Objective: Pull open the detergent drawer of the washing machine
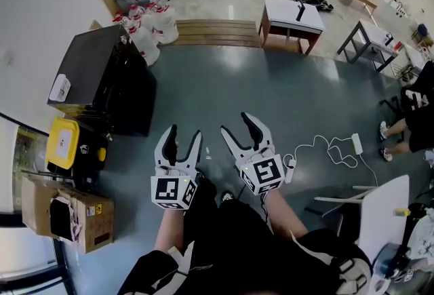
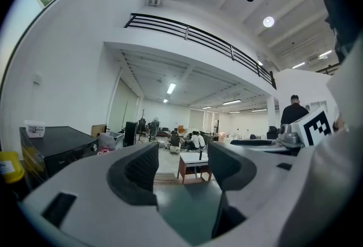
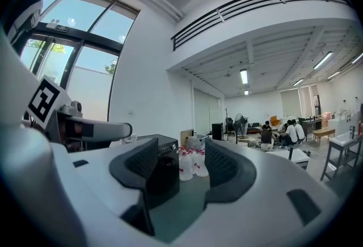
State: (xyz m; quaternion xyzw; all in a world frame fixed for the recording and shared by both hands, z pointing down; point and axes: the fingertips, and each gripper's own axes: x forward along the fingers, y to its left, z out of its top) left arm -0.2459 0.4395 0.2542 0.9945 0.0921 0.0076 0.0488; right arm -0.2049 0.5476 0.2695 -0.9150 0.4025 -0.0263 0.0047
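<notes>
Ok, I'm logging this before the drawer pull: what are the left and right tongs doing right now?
Left tongs: open, nothing between them.
Right tongs: open, nothing between them.

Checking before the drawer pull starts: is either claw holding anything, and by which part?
Nothing is held: the left claw and the right claw both stand open, with nothing between their jaws.

Both tongs are white with black pads and black-and-white square-patterned cubes: left gripper (image 1: 184, 132), right gripper (image 1: 237, 124). Left of them stand a glossy black box-shaped washing machine (image 1: 102, 76), a yellow plastic lid (image 1: 62, 143) and a brown cardboard box (image 1: 76, 213). Beneath them is a grey-teal floor (image 1: 224, 83).
</notes>
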